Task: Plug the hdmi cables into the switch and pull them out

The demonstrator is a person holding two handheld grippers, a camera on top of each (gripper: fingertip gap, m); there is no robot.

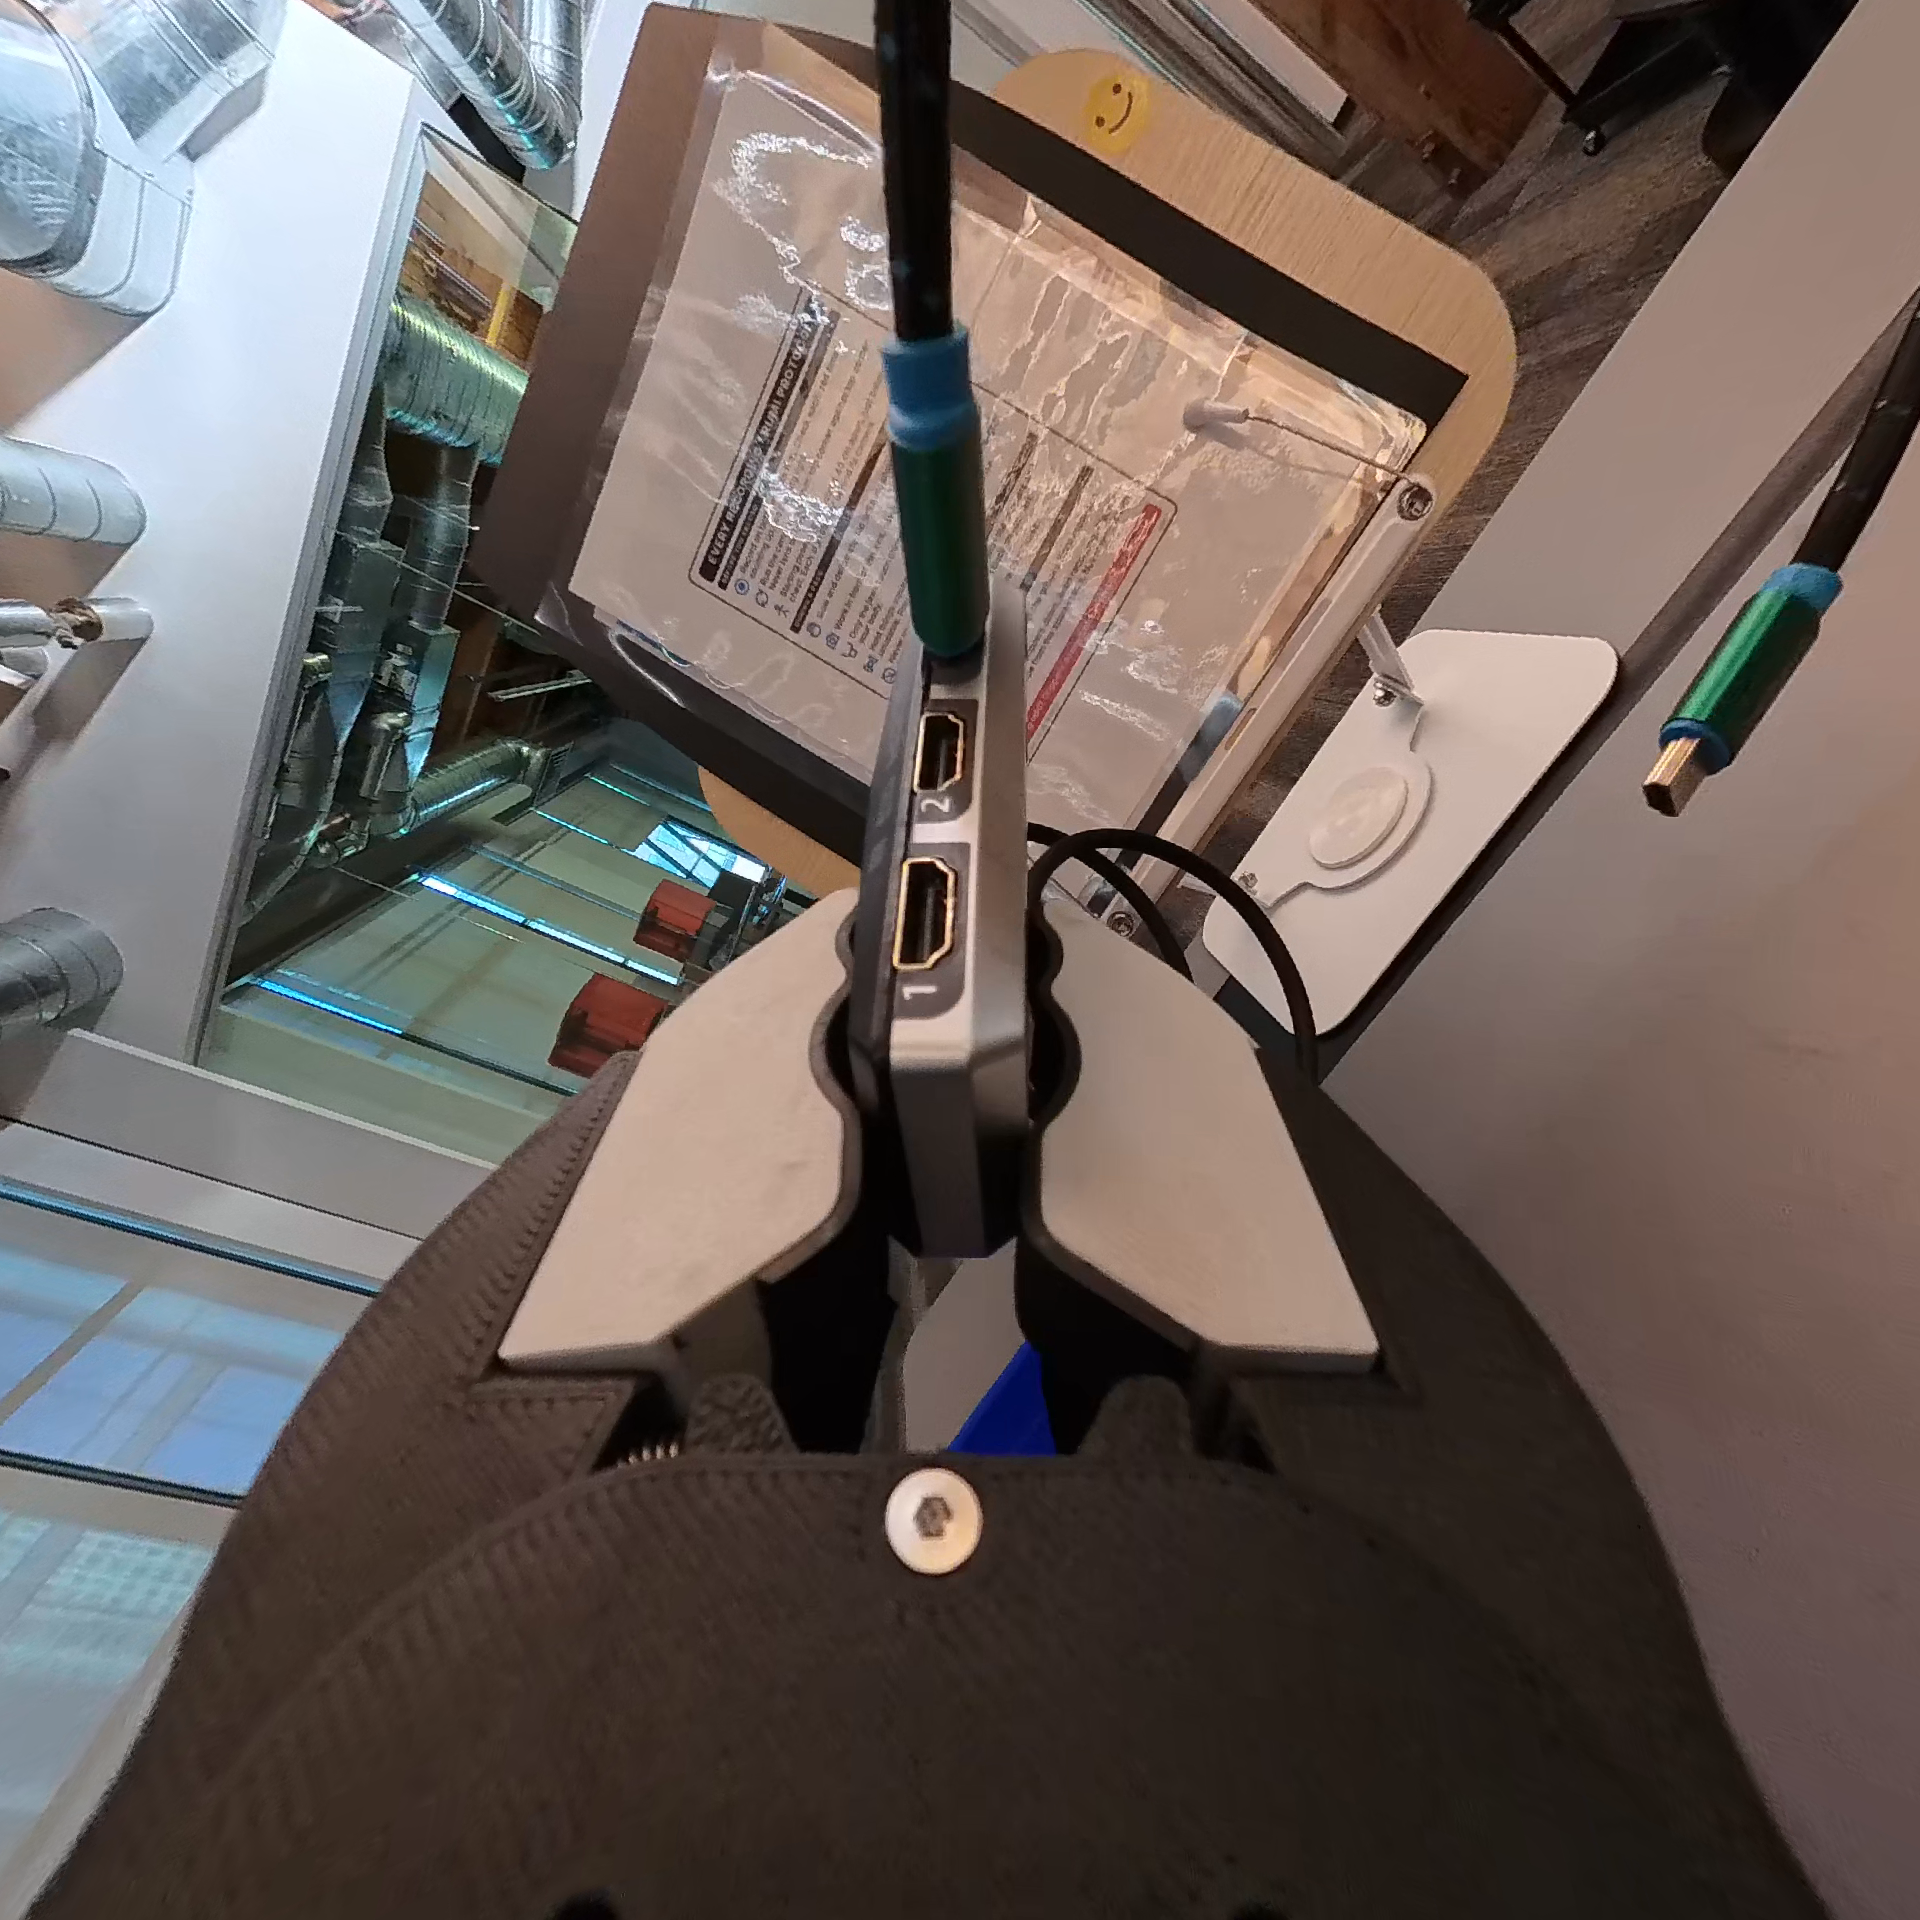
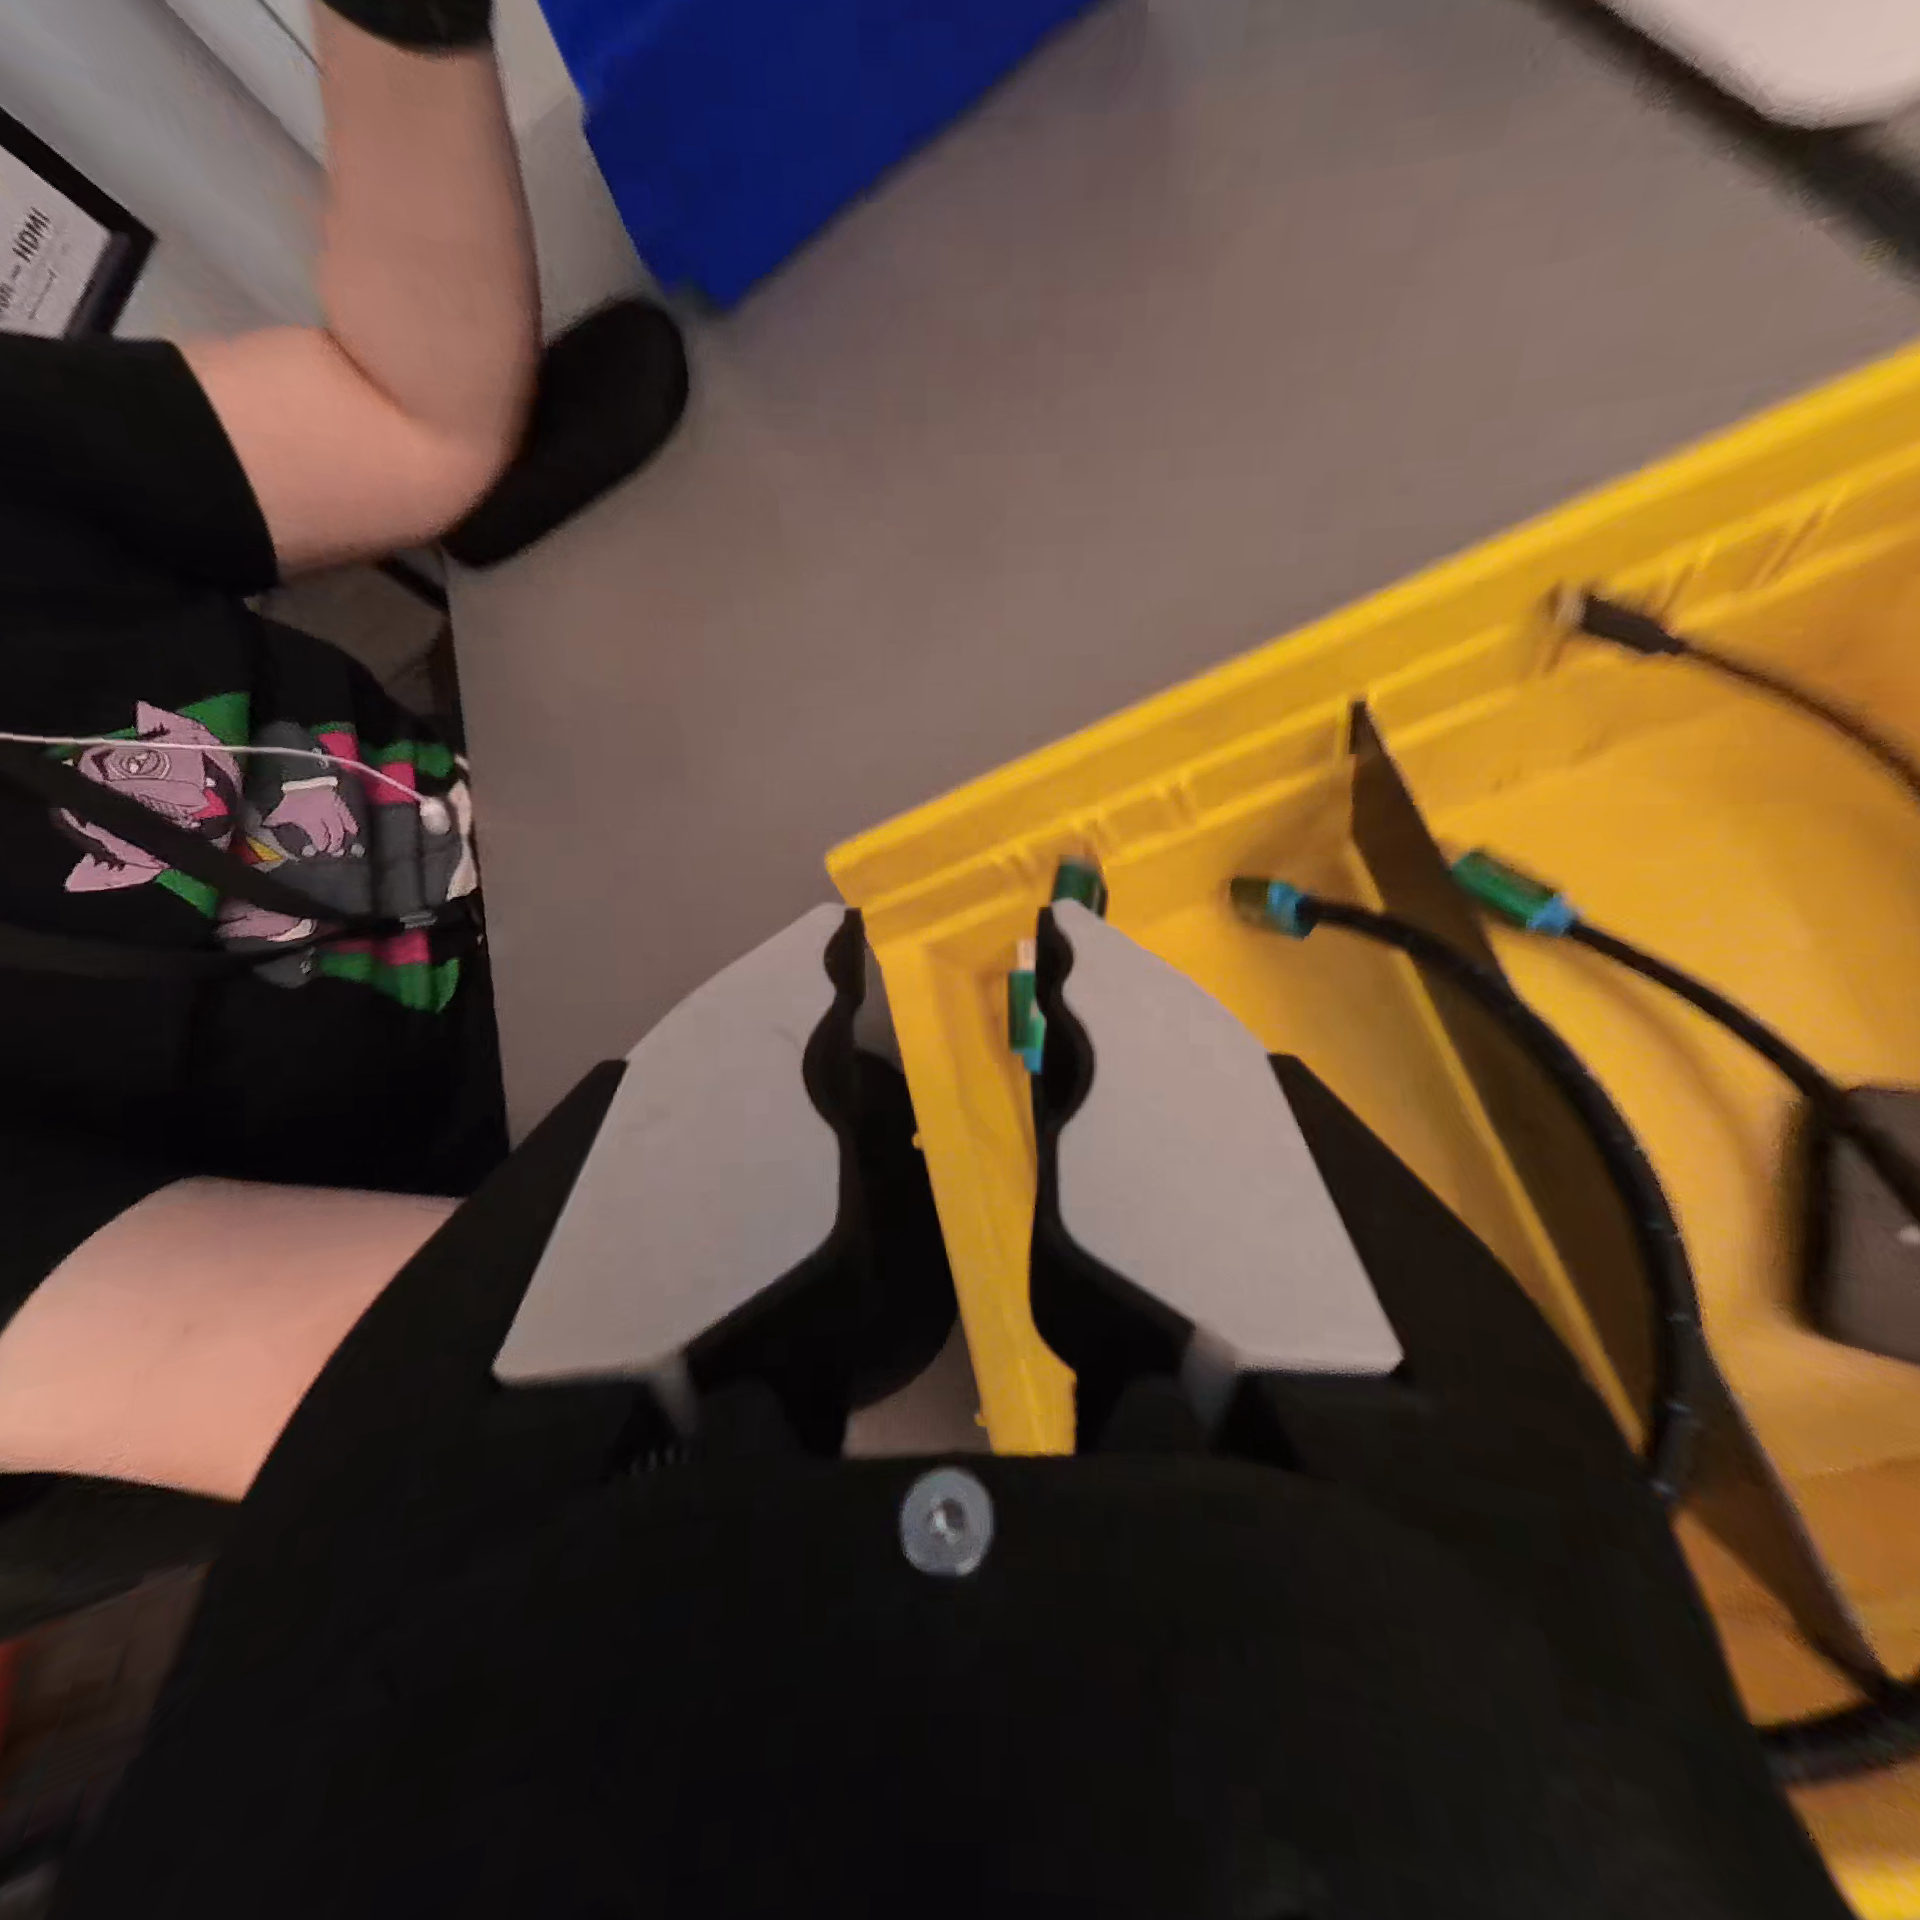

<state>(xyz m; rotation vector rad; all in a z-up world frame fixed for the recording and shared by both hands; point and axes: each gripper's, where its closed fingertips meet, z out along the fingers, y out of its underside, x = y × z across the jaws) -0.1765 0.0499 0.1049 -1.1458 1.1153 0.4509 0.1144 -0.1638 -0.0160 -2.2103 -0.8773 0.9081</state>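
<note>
Grey metal switch [image 1: 940, 997] was clamped edge-on between the fingers of the left gripper [image 1: 943, 971], lifted off the worktop [image 1: 1558, 1247]. Two gold-rimmed ports were left free on its narrow face. The far port was occupied by a green plug with blue collar [image 1: 935, 499], its black braided cable [image 1: 909, 156] running up out of view. A second green plug [image 1: 1745, 681] with bare gold tip was seen hanging in the air at right, well apart from the switch. A laminated sheet [image 1: 935, 436] on a stand with a white base [image 1: 1455, 790] was seen behind.

Right gripper [image 2: 951, 971] was released: jaws apart, nothing between the pads, positioned over the corner of a yellow bin [image 2: 1091, 831]. The right view was motion-blurred. Inside the bin, several green-and-blue plugs [image 2: 1512, 894] on black cables [image 2: 1600, 1122] were laid either side of a dark divider [image 2: 1455, 987]; a dark box [image 2: 1870, 1216] was partly cut off at the edge. A blue bin [image 2: 769, 125] was seen farther back on the worktop. A person's arm [image 2: 416, 312] and black printed shirt [image 2: 156, 935] were visible at left.
</note>
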